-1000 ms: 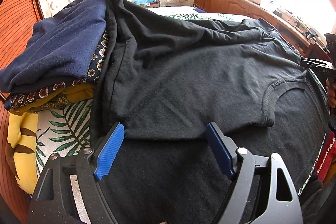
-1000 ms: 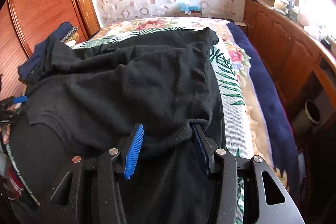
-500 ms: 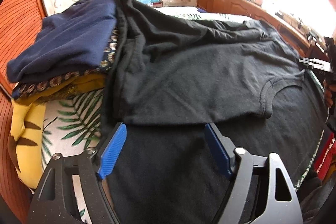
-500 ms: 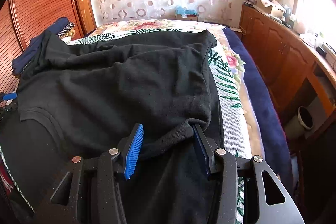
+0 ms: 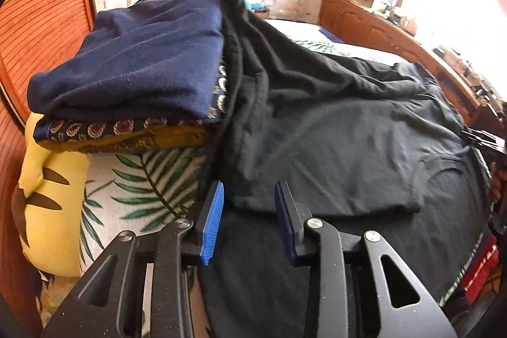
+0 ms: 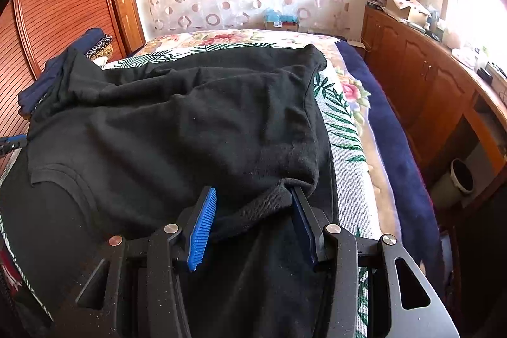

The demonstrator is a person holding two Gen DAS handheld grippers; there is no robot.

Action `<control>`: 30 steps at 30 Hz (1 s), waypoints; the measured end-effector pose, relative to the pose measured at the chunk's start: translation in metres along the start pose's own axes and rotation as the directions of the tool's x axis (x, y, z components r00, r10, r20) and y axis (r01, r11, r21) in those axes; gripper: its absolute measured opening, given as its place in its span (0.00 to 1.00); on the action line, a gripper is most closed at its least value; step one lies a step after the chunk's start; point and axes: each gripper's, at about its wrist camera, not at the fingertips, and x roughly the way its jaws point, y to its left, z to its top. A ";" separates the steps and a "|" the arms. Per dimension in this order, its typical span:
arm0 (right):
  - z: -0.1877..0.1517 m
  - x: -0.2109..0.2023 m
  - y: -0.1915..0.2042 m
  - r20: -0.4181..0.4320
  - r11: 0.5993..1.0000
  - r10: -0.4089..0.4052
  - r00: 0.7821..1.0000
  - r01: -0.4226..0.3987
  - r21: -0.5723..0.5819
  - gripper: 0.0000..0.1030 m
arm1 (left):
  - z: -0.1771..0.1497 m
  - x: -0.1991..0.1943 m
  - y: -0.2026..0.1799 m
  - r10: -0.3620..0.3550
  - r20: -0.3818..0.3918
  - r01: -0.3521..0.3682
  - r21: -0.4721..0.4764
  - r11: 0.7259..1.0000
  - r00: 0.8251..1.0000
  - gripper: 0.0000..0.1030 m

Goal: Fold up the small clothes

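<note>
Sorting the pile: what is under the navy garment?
Under the navy garment lie a paisley-patterned cloth and a mustard fabric; anything deeper is covered.

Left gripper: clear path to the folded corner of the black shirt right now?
Probably yes. The left gripper is open, its fingers straddling the folded corner of the black shirt. Nothing lies between; the folded clothes stack sits off to the left.

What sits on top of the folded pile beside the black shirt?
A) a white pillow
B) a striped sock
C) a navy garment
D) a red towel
C: the navy garment tops the pile, above a patterned layer, and the black shirt drapes against it.
</note>
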 end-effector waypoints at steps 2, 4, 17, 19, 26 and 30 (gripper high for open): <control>0.000 0.000 0.000 0.000 1.000 0.001 1.000 -0.001 0.001 0.48 | 0.000 0.004 0.000 0.038 -0.006 -0.038 0.010 0.999 0.999 0.34; 0.000 0.000 0.000 0.001 1.000 0.002 1.000 -0.002 0.001 0.48 | -0.002 0.008 0.001 0.032 -0.019 -0.032 0.008 0.999 0.999 0.34; 0.000 0.002 -0.002 0.003 1.000 0.005 1.000 -0.005 0.003 0.48 | 0.006 0.015 -0.007 0.015 -0.026 -0.014 0.054 0.998 1.000 0.14; 0.000 0.003 -0.003 0.006 1.000 0.008 1.000 -0.008 0.009 0.47 | 0.007 0.014 -0.004 -0.003 -0.019 0.004 0.038 0.999 1.000 0.13; 0.003 -0.008 0.007 0.085 0.998 -0.022 0.996 0.027 -0.063 0.06 | 0.005 -0.022 -0.016 -0.046 0.085 0.042 0.054 0.998 0.995 0.07; 0.009 -0.022 0.004 0.145 0.999 0.003 0.989 0.005 -0.051 0.04 | 0.011 -0.053 -0.020 -0.077 0.160 0.071 0.044 0.997 0.984 0.07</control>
